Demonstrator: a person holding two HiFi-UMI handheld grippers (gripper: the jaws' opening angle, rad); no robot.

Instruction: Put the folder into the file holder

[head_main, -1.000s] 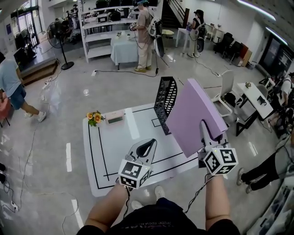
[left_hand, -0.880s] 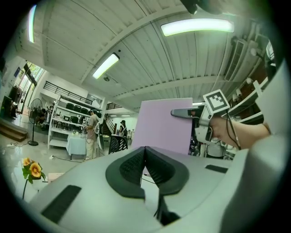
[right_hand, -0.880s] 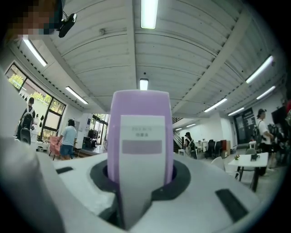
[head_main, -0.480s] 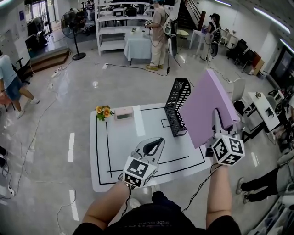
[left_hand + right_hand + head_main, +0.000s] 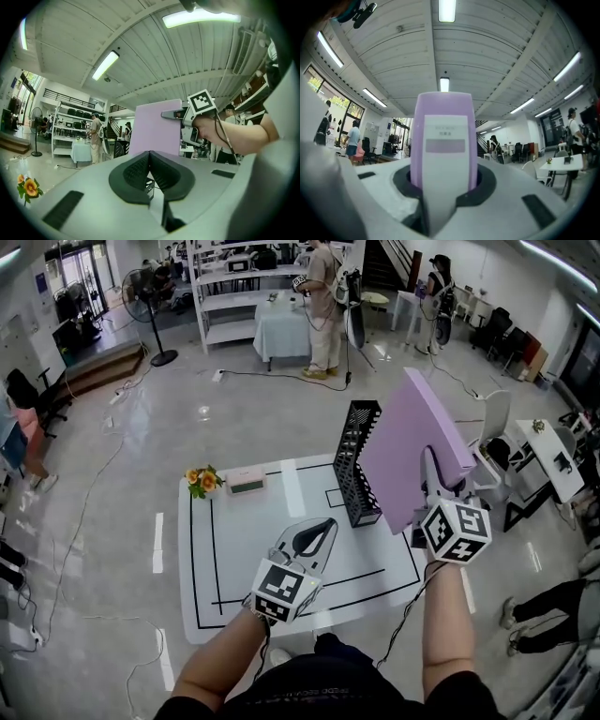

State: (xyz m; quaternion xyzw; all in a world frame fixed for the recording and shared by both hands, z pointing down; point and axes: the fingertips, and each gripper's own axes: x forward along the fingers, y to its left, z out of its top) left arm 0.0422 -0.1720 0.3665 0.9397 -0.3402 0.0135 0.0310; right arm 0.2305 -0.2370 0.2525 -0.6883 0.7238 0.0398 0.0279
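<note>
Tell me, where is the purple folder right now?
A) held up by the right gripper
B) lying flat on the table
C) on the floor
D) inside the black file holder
A: the right gripper is shut on the purple folder, holding it up beside the black file holder, not inside it.

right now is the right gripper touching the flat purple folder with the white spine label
Touching. The right gripper view shows the right gripper with both jaws clamped against the sides of the purple folder, with no gap.
</note>
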